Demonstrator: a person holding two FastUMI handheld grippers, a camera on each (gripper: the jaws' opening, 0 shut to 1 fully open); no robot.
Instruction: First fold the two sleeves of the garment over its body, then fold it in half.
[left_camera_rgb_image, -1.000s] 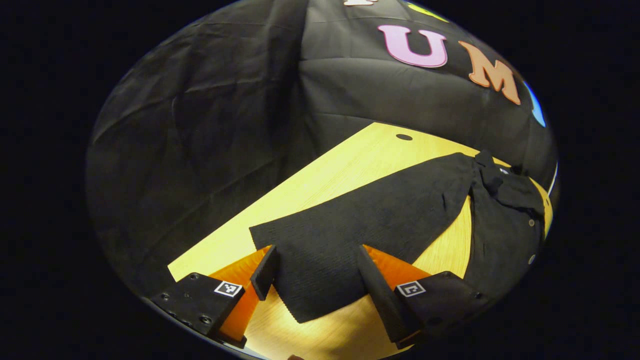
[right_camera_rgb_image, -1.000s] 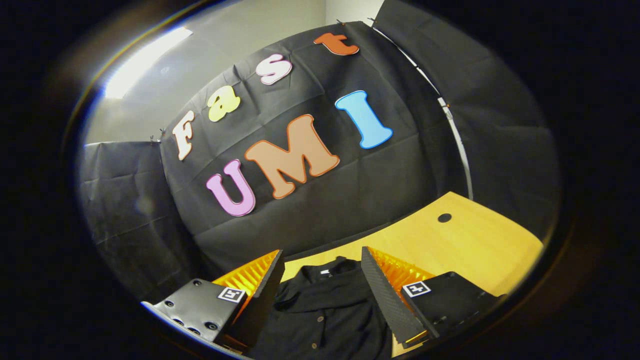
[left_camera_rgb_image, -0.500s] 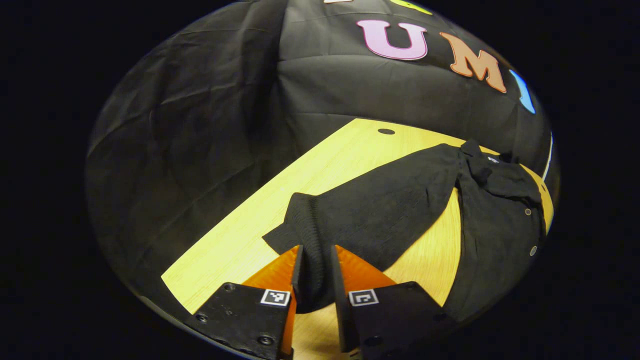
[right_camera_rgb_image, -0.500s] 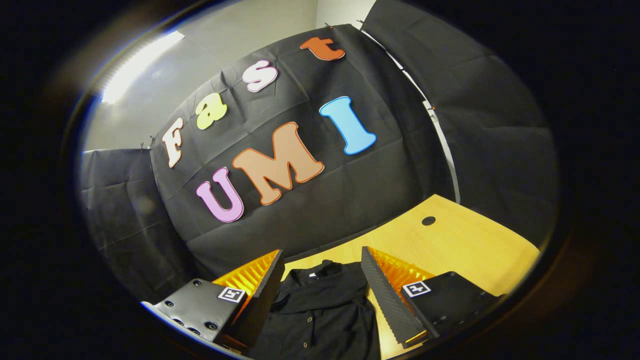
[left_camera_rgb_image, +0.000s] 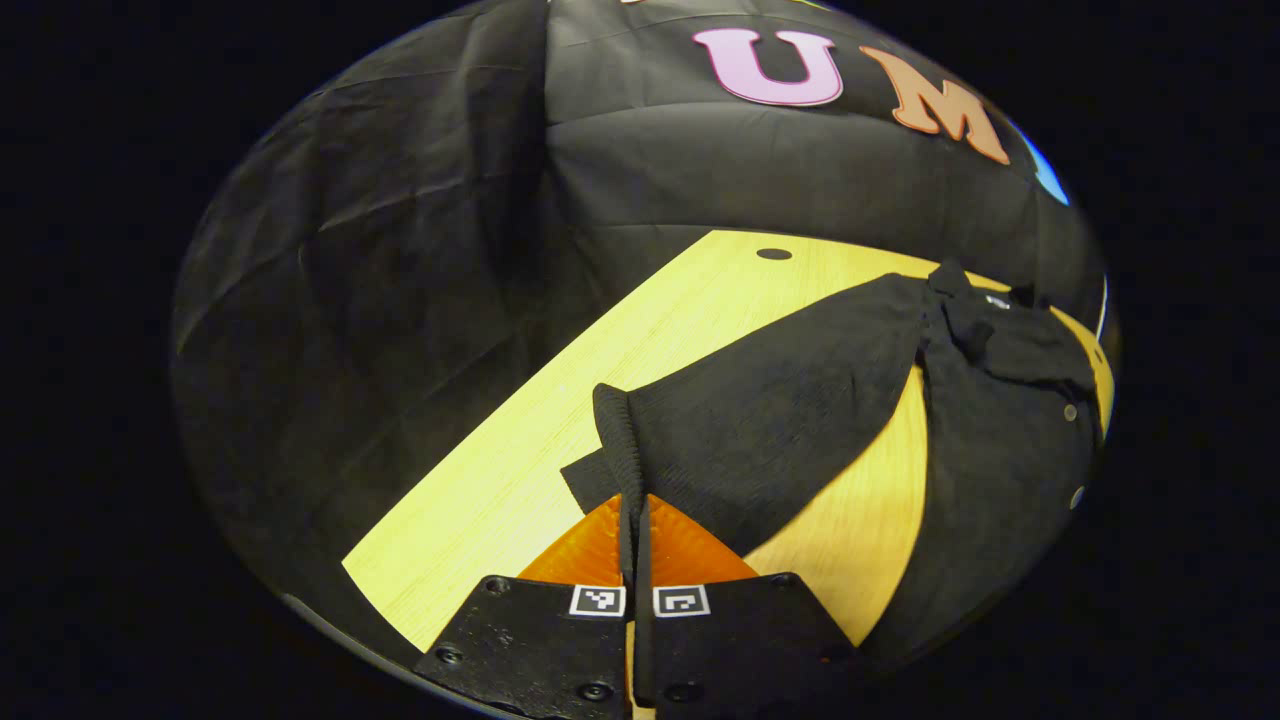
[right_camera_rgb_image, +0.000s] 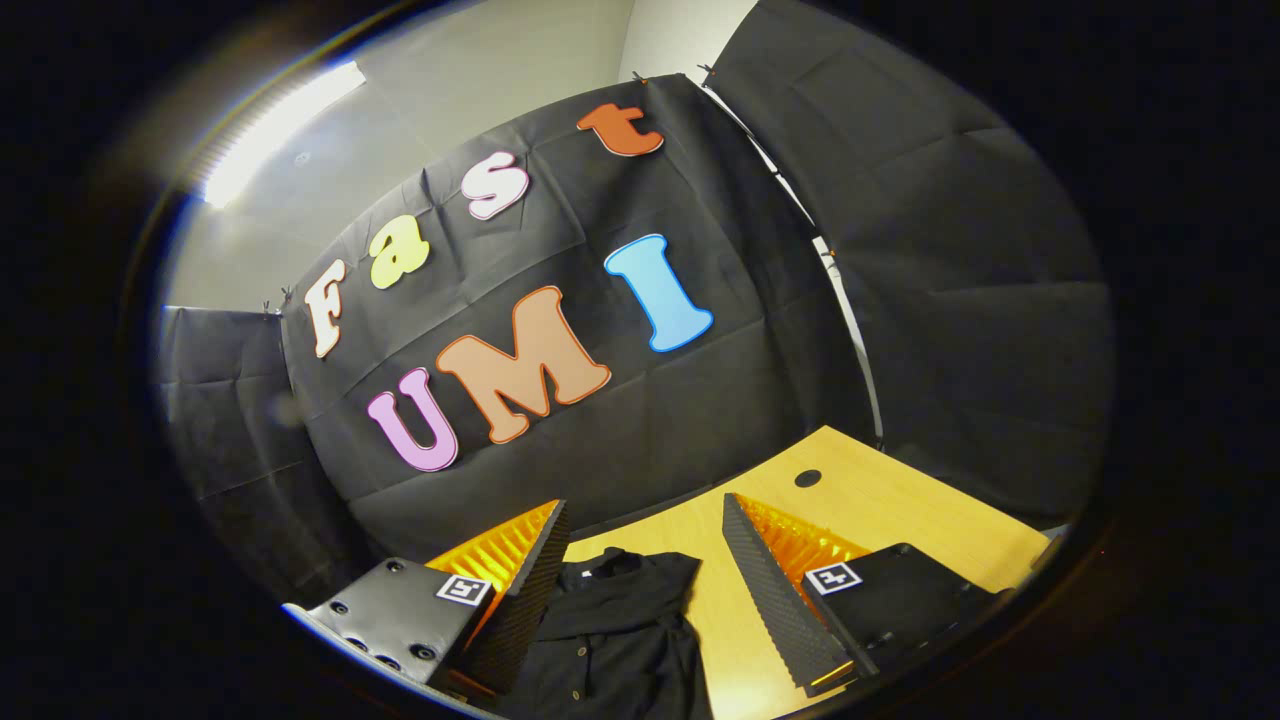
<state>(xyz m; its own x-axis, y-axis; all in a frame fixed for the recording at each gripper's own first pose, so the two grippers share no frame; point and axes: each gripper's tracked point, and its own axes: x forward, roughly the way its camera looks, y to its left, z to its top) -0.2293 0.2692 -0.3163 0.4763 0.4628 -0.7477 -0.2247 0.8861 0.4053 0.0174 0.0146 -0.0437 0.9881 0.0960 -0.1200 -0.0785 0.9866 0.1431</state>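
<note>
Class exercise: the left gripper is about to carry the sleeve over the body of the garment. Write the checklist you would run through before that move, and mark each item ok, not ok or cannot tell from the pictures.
1. Left gripper shut on the sleeve: ok, the cuff is pinched between both fingers.
2. Cuff lifted off the table: ok, it bunches upward at the fingers.
3. Body of the garment lying flat: cannot tell, it sits at the view's edge and the collar looks rumpled.
4. Right gripper free: ok, its fingers are apart and hold nothing.
5. Other sleeve already folded: cannot tell.
6. Grip deep enough to last the carry: cannot tell.
</note>
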